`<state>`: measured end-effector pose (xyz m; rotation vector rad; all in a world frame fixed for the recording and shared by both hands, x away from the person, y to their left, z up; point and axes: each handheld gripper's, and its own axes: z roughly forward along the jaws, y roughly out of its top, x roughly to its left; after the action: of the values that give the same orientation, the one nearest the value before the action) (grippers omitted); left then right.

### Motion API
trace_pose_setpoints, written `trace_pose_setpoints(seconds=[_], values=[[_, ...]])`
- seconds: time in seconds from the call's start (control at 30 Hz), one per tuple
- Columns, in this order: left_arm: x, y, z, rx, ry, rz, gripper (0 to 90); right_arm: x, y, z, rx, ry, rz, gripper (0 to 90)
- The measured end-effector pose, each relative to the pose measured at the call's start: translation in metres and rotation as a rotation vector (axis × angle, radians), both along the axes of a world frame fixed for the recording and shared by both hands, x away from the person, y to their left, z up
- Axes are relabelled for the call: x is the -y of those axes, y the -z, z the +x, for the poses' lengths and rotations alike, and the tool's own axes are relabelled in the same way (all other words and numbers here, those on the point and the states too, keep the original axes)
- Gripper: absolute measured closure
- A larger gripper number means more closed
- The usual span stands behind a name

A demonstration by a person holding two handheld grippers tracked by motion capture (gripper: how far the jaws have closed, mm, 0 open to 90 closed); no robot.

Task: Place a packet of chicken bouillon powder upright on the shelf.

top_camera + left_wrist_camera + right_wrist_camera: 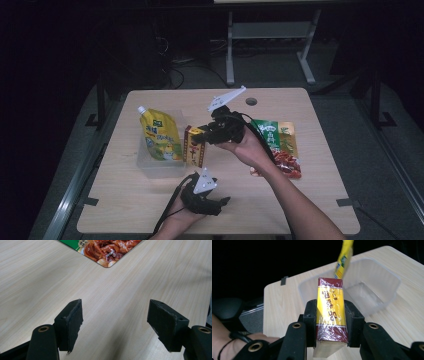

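Yellow pouch (159, 137) inside clear tub (150, 167)

The box (194, 145) stands right of the tub (150, 167) (pouch (159, 136) inside).

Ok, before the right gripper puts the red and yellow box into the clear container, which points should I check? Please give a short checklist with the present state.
1. Box clamped between the right gripper pads on both sides: ok.
2. Box lifted off the table: ok in the right gripper view.
3. Free room in the clear container: ok, though the yellow pouch lies in part of it.
4. Left gripper open, nothing between its jaws: ok.
5. Left gripper away from the container: ok.
6. Green and red packet out of the path: ok.
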<state>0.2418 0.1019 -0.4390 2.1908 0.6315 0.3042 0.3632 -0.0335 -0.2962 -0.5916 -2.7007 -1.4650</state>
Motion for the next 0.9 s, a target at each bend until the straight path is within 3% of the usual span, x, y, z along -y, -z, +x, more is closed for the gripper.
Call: trace_pose_setpoints(seconds=[0.27,0.53,0.9], values=[[-0.001,0.002,-0.001,0.002,-0.001,-0.019,27.8,-0.032,-0.01,0.002,0.03,-0.082,-0.004,67.1],[-0.003,0.002,-0.001,0.003,0.001,-0.024,27.7,-0.063,-0.008,0.011,0.035,-0.131,-0.016,67.1],[-0.004,0.002,-0.001,0.007,0.008,-0.011,27.5,-0.084,0.0,0.024,0.043,-0.16,-0.049,67.1]])
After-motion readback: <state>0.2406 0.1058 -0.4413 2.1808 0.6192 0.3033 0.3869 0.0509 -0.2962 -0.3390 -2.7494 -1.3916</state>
